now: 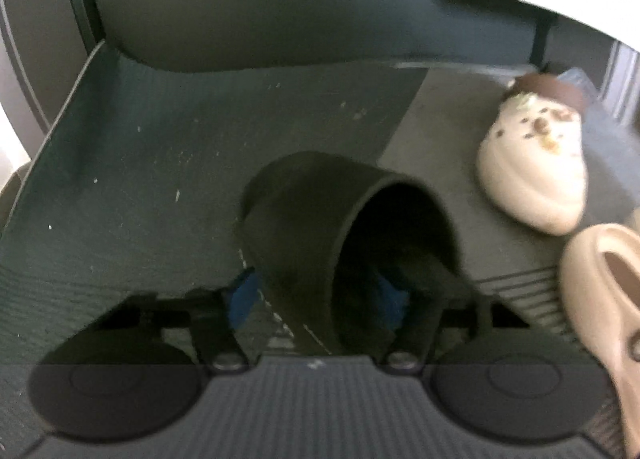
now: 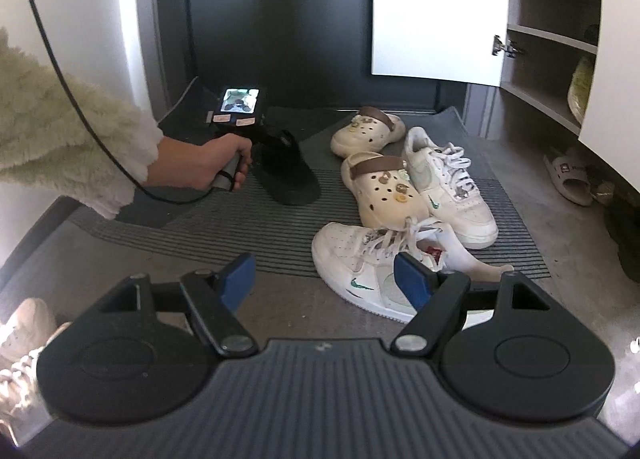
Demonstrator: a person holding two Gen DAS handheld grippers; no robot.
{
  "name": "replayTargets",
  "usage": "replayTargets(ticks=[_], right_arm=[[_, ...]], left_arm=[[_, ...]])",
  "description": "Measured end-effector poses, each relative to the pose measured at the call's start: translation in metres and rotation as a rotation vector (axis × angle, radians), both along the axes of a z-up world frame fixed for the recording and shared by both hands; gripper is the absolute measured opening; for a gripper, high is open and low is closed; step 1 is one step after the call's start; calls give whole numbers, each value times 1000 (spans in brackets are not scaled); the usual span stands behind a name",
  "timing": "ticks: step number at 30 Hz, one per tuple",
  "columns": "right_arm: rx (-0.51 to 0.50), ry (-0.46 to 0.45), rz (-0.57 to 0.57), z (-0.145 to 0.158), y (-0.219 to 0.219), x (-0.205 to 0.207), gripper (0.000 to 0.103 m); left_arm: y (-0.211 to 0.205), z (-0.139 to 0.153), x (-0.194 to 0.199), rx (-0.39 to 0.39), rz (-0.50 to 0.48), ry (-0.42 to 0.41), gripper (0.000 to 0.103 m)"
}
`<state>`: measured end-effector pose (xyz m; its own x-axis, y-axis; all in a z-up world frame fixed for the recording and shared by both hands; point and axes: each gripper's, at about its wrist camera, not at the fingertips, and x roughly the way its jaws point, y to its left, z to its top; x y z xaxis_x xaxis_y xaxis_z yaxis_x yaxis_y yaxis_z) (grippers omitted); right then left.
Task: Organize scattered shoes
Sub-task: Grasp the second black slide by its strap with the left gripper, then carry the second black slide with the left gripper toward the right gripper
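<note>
While we are looking along our left gripper (image 1: 320,291), its blue fingers (image 1: 242,293) are closing on the black slipper (image 1: 320,227), one outside its wall and one inside its dark opening. From the right wrist, that slipper (image 2: 286,171) is standing tilted on the mat, its long side running from far to near and its round toe pointing near. Our left hand (image 2: 200,167) is squeezing the handle, with a fluffy green sleeve (image 2: 60,131) behind it.

Our right gripper (image 2: 326,279) is hanging wide open and holding nothing. Just past it, a white sneaker (image 2: 360,271) is lying with its toe to the left. A second sneaker (image 2: 452,183) and two cream clogs (image 2: 384,191) (image 2: 364,131) are lying close together behind it.

We are standing on a gray ribbed mat (image 2: 240,227) by a dark door (image 2: 280,19). An open white cupboard (image 2: 560,39) with shelves is sitting on the right, and a pale slide sandal (image 2: 568,175) is lying under it.

The left view is blurry, and the slipper is hiding most of the fingers.
</note>
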<state>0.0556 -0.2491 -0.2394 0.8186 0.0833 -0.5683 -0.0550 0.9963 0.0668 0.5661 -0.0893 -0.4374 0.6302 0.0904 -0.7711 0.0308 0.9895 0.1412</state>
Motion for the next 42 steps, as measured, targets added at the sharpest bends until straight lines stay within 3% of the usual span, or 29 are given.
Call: replayTargets(ticks=[2, 11, 17, 23, 27, 31, 38, 42], right_arm=[[-1, 2, -16, 0, 0, 1, 78], [-16, -30, -56, 6, 0, -1, 78], [-3, -77, -40, 19, 5, -4, 78], [37, -151, -18, 35, 20, -20, 78], [56, -158, -5, 41, 31, -31, 78], [56, -153, 2, 45, 37, -46, 78], [90, -164, -93, 45, 35, -79, 78], [103, -148, -118, 35, 33, -81, 78]], left_arm=[[3, -1, 2, 18, 12, -10, 32], [26, 17, -17, -105, 3, 17, 11], [35, 41, -60, -147, -48, 48, 11], [46, 70, -145, -137, -142, 70, 11], [47, 75, -219, -74, -280, 94, 11], [42, 67, -261, -30, -335, 136, 12], [20, 48, -279, 31, -438, 139, 12], [20, 37, -279, 7, -436, 186, 15]])
